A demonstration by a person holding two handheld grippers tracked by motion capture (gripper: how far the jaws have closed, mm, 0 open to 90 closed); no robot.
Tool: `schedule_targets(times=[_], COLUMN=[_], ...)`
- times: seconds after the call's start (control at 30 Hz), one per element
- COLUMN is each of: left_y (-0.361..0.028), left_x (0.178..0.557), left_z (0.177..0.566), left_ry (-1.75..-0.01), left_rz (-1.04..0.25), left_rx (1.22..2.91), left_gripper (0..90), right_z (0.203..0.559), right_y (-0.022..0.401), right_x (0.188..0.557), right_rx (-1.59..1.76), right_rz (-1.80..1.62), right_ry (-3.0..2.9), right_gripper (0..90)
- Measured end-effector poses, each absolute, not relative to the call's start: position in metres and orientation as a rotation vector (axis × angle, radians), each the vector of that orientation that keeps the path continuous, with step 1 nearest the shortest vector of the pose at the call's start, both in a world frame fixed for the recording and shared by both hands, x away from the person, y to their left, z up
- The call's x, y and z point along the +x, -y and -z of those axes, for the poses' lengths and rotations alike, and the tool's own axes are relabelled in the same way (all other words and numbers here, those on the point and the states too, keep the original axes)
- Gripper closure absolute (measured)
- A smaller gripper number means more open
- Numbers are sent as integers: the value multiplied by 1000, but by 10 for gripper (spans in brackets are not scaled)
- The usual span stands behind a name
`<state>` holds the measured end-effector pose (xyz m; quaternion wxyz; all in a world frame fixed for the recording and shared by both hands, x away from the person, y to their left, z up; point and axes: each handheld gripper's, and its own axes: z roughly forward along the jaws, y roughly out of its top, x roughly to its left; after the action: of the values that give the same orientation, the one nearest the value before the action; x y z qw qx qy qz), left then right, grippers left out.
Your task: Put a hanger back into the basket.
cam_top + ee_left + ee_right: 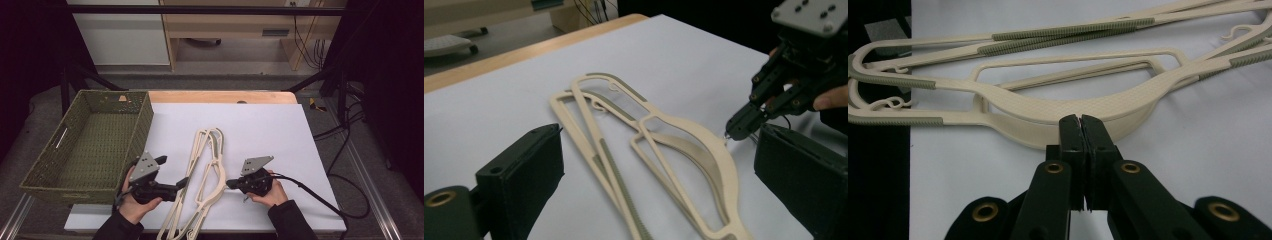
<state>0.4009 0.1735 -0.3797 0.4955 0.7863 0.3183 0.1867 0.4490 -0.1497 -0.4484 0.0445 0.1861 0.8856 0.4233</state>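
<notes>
The right tool (1082, 120) is clenched, its tips touching the hangers (1048, 107) just ahead. The left tool (659, 175) is released, hangers (649, 150) between its jaws.

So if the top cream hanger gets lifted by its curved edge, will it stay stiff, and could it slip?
The top hanger looks like thin moulded plastic with open cut-outs, so probably stiff and light. Its smooth curved edge may slip; the ribbed green strips would likely grip better. It lies stacked on another hanger, so it might drag that one along.
</notes>
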Motion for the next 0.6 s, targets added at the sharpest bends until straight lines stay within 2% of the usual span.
schedule_targets(times=[0.17, 0.33, 0.4, 0.57, 0.6], left_y=[-137, -120, -112, -88, -80], left_x=[401, 402, 404, 407, 408], left_z=[395, 400, 402, 414, 420], left_ry=[-736, -711, -698, -680, -670], left_rz=[-406, -392, -383, -354, -350], left_rx=[2027, 2072, 2103, 2198, 2241], left_gripper=[62, 80, 132, 190, 232], right_z=[445, 441, 438, 436, 435], right_y=[150, 150, 149, 147, 147], right_x=[448, 446, 446, 444, 443], right_rx=[596, 627, 622, 623, 618], right_rz=[-1297, -1294, -1281, -1283, -1282], right_ry=[-2704, -2697, -2703, -2706, -2702], right_gripper=[893, 893, 893, 893, 893])
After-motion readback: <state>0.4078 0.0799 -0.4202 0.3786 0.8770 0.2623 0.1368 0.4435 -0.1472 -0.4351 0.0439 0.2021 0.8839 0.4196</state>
